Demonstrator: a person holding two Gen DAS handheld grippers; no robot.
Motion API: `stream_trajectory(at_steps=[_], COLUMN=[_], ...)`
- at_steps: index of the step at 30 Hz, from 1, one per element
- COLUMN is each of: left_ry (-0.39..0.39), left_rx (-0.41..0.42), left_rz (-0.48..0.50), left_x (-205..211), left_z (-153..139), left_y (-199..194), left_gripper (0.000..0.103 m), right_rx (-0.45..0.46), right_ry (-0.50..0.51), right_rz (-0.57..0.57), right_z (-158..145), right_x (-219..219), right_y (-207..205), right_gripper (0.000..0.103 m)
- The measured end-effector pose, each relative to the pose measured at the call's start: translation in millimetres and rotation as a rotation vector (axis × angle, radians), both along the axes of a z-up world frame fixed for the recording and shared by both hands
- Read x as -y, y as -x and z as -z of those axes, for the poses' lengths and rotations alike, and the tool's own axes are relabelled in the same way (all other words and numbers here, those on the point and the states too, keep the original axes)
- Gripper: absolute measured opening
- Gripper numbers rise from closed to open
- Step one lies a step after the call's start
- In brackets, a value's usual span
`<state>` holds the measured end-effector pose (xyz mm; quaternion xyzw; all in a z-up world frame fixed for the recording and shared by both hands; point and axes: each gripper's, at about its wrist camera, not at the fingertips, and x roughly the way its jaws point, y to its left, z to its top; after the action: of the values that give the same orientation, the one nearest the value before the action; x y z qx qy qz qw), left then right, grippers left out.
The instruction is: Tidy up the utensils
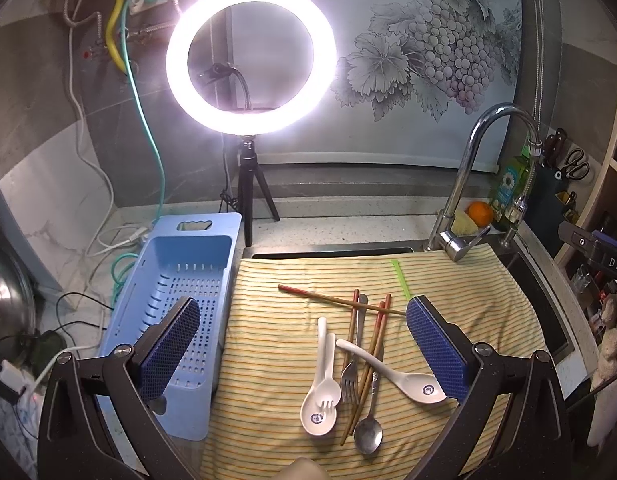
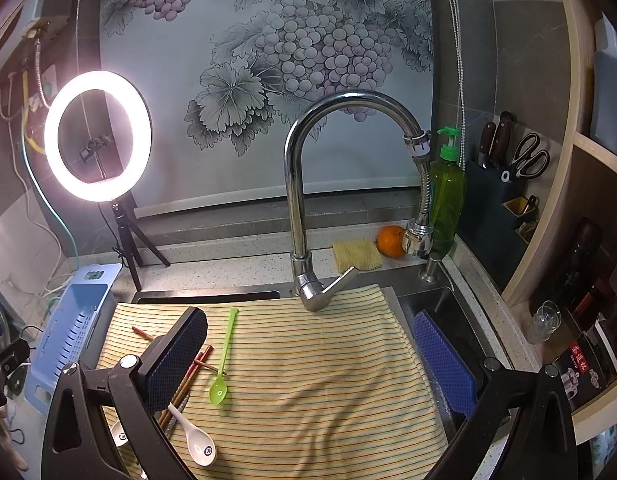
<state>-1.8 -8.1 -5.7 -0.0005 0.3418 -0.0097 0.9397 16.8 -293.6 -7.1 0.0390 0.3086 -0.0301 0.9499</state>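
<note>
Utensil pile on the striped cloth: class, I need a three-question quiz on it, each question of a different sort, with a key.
1. True or false: the blue drain basket already holds a utensil.
2. Which piece lies apart from the pile, nearer the faucet? A) metal fork B) green plastic spoon C) metal spoon
3. How many white ceramic spoons lie on the striped cloth?

Key
1. False: nothing shows inside it.
2. B: the green plastic spoon lies alone, while the metal fork and metal spoon lie among the chopsticks.
3. Two: one on the pile's left, one beside the open left hand-held gripper.
</note>
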Motion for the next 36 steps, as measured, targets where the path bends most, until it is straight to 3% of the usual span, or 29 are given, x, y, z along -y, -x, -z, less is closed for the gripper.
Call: stream_trajectory(at_steps=[36], left_ry=[0.0], left_rx=[0.001], left_rz=[0.014], left_x=[4.5], left_z=[-2.4], left_y=[-2.4], left_gripper=[0.102], right_rx=[0.003], right_ry=[0.004], right_rz=[-0.001], right_z=[-1.2], right_x=[1.1], right_y=[-2.4], right_gripper=[0.102])
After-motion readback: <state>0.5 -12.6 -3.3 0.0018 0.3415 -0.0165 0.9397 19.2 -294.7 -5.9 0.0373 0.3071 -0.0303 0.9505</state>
